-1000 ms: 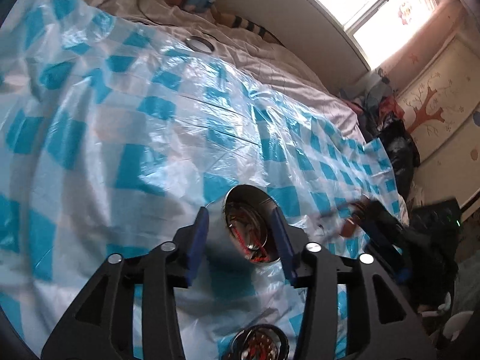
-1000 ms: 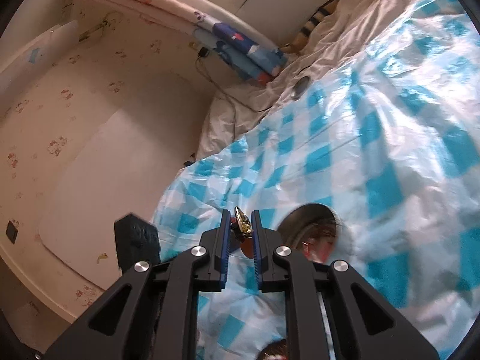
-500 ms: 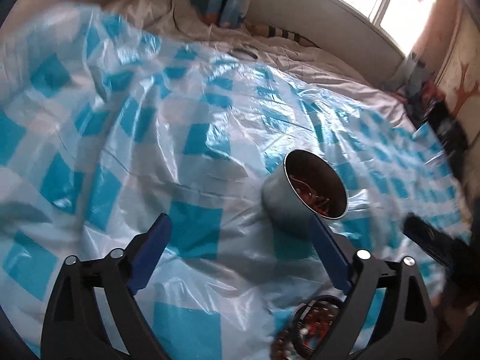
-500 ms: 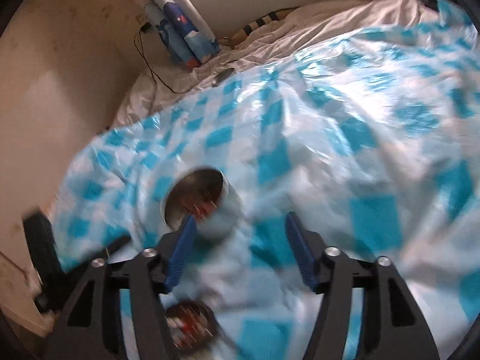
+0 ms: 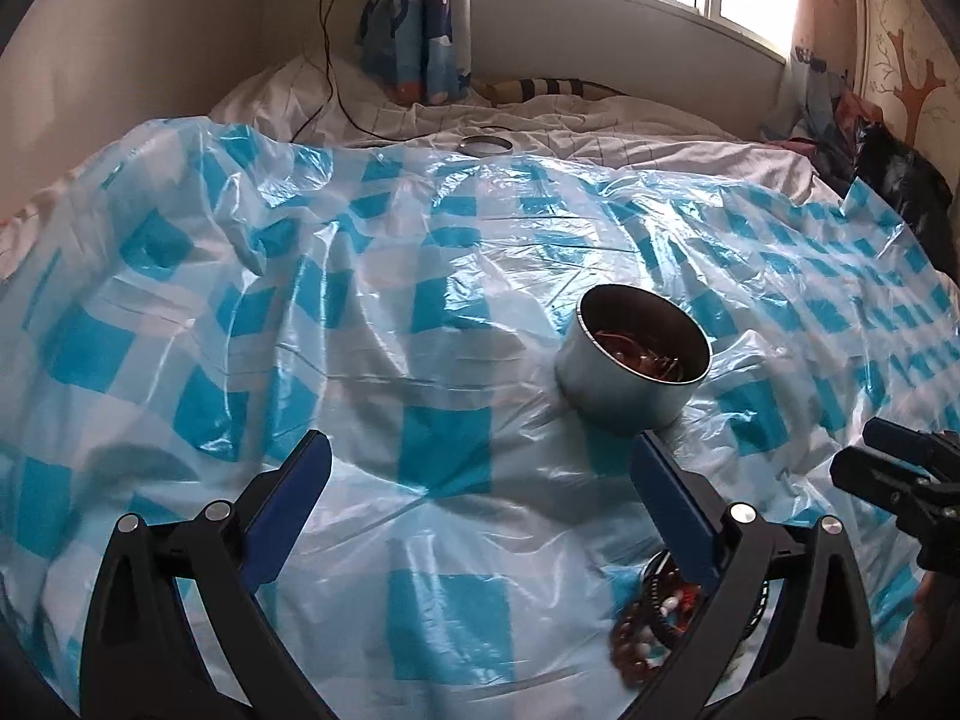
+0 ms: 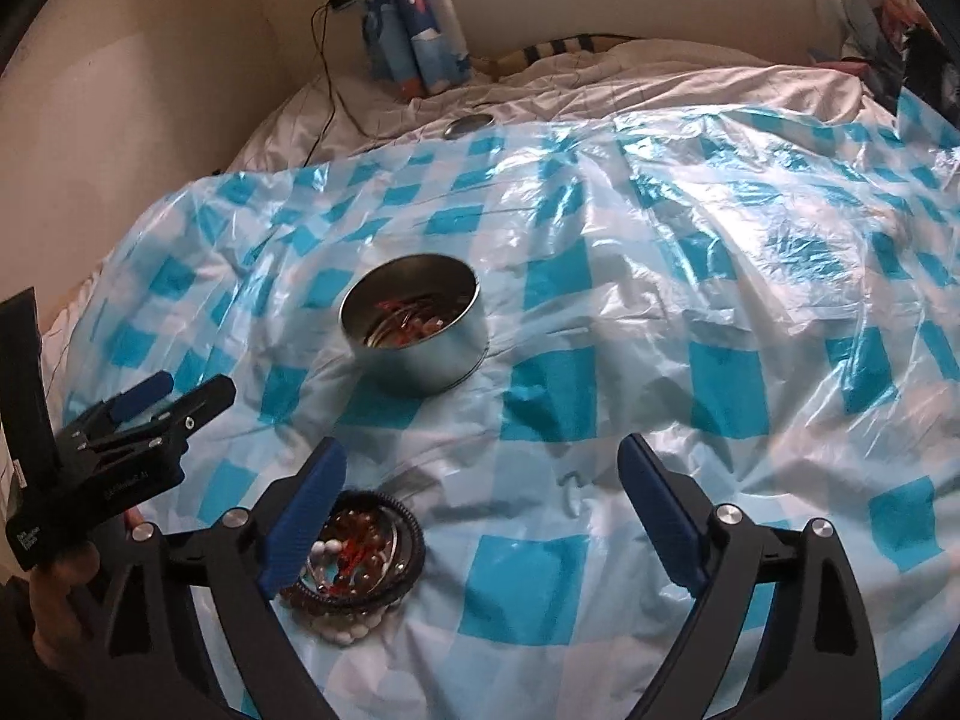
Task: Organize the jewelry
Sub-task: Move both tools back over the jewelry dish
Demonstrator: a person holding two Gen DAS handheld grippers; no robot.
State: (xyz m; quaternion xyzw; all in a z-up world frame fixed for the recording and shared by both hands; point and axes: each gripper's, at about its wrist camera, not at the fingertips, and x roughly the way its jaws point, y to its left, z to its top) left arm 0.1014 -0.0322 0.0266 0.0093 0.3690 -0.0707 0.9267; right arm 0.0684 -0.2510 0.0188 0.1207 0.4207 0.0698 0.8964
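Note:
A round metal tin (image 5: 624, 396) (image 6: 420, 360) stands upright on the blue-checked plastic sheet (image 5: 444, 450), with red and orange jewelry inside. A pile of bead bracelets and rings (image 6: 360, 564) (image 5: 648, 624) lies on the sheet nearer to me. My left gripper (image 5: 480, 468) hovers short of the tin, its jaws opening wide with only sheet between them. My right gripper (image 6: 480, 480) is to the tin's right and nearer, jaws opening, nothing between them; its left finger (image 6: 306, 510) partly hides the pile. Each gripper shows at the edge of the other's view (image 6: 144, 414) (image 5: 900, 468).
The sheet covers a rumpled white bed (image 5: 630, 144). A round metal lid (image 5: 483, 145) (image 6: 468, 126) lies on the bedding beyond the sheet. A rolled blue curtain (image 5: 420, 18) and a charger cable (image 5: 327, 48) are at the back wall. Dark clutter (image 5: 900, 180) sits far right.
My left gripper let go of the tin, opened wide and drew back. My right gripper opened; the small gold and red piece it held is gone from its jaws. Both views swung.

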